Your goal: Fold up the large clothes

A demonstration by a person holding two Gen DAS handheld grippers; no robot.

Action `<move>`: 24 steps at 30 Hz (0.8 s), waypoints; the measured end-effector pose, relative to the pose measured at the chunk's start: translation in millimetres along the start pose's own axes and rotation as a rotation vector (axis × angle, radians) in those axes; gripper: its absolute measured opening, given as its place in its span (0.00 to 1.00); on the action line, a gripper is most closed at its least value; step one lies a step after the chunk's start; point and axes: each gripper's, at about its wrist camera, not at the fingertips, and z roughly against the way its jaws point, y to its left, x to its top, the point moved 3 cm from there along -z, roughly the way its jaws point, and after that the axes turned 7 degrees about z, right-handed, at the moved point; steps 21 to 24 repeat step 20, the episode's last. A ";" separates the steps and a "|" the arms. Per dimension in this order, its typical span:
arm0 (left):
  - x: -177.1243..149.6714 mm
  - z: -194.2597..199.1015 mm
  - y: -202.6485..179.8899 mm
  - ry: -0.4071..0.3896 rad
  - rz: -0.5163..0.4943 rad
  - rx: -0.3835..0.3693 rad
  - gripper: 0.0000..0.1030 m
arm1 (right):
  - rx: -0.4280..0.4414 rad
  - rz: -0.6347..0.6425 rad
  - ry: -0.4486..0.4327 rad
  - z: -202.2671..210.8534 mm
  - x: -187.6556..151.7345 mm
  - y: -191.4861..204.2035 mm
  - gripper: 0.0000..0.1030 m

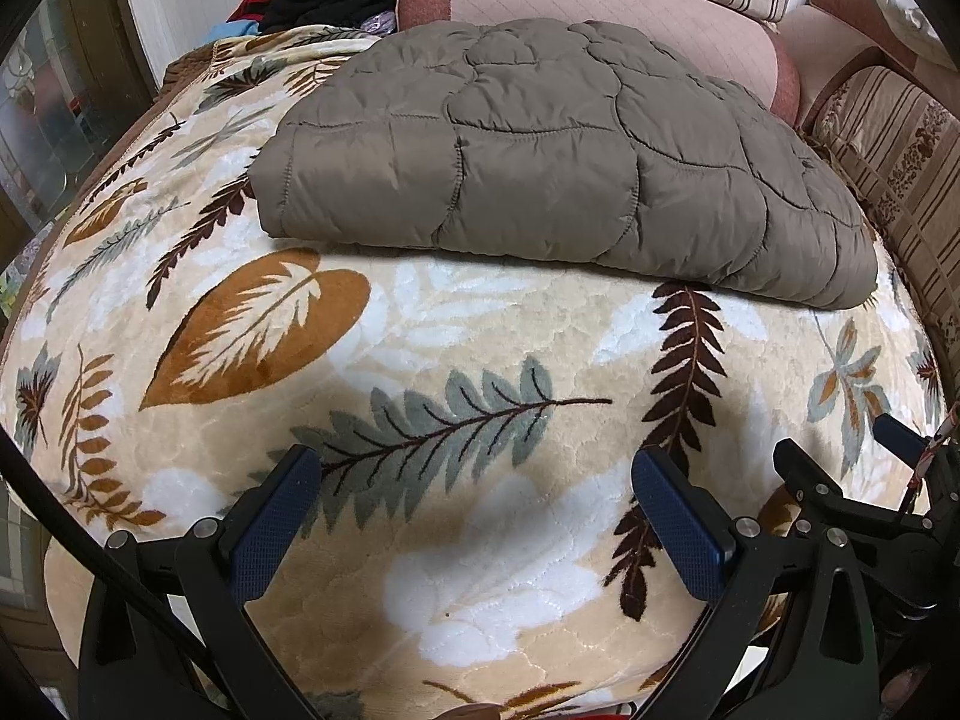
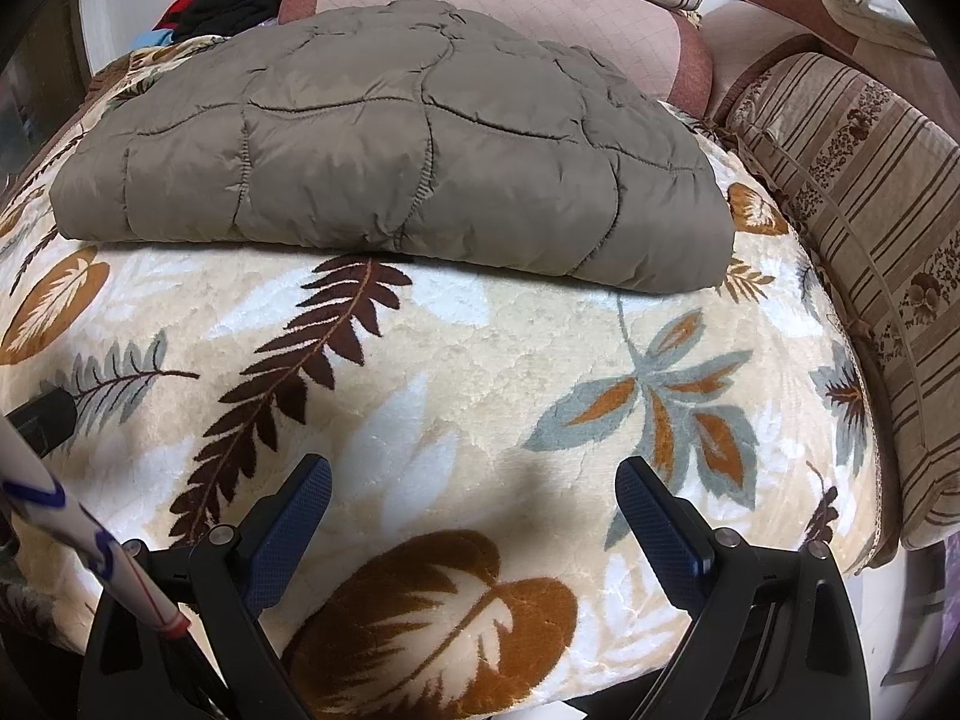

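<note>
Lying folded across the upper frame, the quilted coat [image 1: 558,162] looks finished, so both left gripper [image 1: 477,516] and right gripper [image 2: 474,516] hover below with fingers spread, empty.

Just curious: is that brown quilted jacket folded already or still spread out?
Folded: the brown quilted jacket lies as a compact rectangular bundle on the leaf-patterned blanket.

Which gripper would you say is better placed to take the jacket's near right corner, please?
Probably the right gripper: the quilted jacket's near right corner lies closer to straight ahead of its open jaws than for the left gripper.
</note>
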 end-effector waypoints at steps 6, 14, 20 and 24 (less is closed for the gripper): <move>-0.1 -0.4 -0.3 0.003 -0.002 0.001 1.00 | 0.011 0.009 -0.009 2.2 0.0 1.3 0.95; -0.4 -1.0 -0.7 0.005 -0.001 0.002 1.00 | 0.012 0.012 -0.010 2.4 -0.2 1.3 0.95; -1.4 -0.2 -3.1 0.002 -0.010 0.005 1.00 | 0.013 0.009 -0.009 0.8 -0.5 0.6 0.95; -1.4 -0.2 -3.1 0.002 -0.010 0.005 1.00 | 0.013 0.009 -0.009 0.8 -0.5 0.6 0.95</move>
